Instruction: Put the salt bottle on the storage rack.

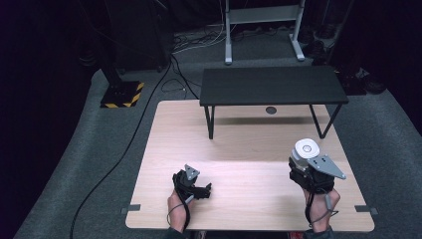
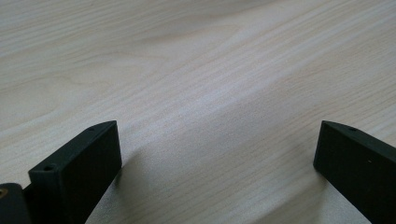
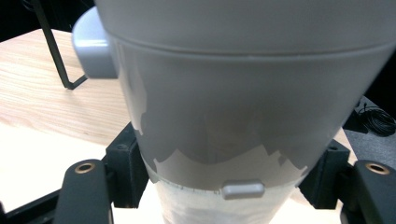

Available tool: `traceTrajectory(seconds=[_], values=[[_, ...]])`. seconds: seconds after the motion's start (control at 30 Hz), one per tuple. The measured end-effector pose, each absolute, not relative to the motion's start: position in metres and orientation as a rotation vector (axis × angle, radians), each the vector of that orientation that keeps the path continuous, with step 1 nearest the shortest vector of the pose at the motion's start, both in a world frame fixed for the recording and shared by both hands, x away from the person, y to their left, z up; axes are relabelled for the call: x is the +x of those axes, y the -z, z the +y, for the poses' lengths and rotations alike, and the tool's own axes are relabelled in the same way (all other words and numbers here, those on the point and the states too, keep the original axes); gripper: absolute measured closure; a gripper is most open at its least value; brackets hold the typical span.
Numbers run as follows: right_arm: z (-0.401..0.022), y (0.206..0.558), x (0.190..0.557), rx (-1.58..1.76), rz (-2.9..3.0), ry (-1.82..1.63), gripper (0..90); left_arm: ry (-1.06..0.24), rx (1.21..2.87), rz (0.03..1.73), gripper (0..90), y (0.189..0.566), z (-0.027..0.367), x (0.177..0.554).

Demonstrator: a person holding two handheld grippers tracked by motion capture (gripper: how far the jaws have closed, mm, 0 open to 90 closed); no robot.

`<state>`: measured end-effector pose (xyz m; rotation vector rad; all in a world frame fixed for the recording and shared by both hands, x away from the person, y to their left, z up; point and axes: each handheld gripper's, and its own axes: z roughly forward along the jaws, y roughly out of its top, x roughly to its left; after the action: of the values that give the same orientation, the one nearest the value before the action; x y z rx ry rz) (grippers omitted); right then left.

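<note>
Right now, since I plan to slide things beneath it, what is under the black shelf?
Under the black shelf lies bare wooden table, the shelf's shadow, and a round dark grommet hole between its thin legs. The strip of table directly beneath the top is hidden.

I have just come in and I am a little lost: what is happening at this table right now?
A person holds tongs in each hand at a wooden table. The right tongs are closed around a white and grey cup-like container with a lid, near the table's right edge. The left tongs are open and hold nothing, low over bare wood. A small black shelf stands at the table's far side.
</note>
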<state>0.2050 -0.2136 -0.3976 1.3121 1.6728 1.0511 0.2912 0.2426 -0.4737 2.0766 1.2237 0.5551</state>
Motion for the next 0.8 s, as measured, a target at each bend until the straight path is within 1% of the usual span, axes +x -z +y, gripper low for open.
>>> traceTrajectory(seconds=[0.33, 0.8], values=[[-0.210, 0.386, 0.228, 1.289, 1.691, -1.059, 29.4, -0.551, 2.081, 1.216, 0.2, 0.474, 0.243, 0.292], [-0.205, 0.357, 0.259, 1.241, 1.718, -1.113, 29.4, -0.544, 2.084, 1.211, 0.2, 0.473, 0.244, 0.292]])
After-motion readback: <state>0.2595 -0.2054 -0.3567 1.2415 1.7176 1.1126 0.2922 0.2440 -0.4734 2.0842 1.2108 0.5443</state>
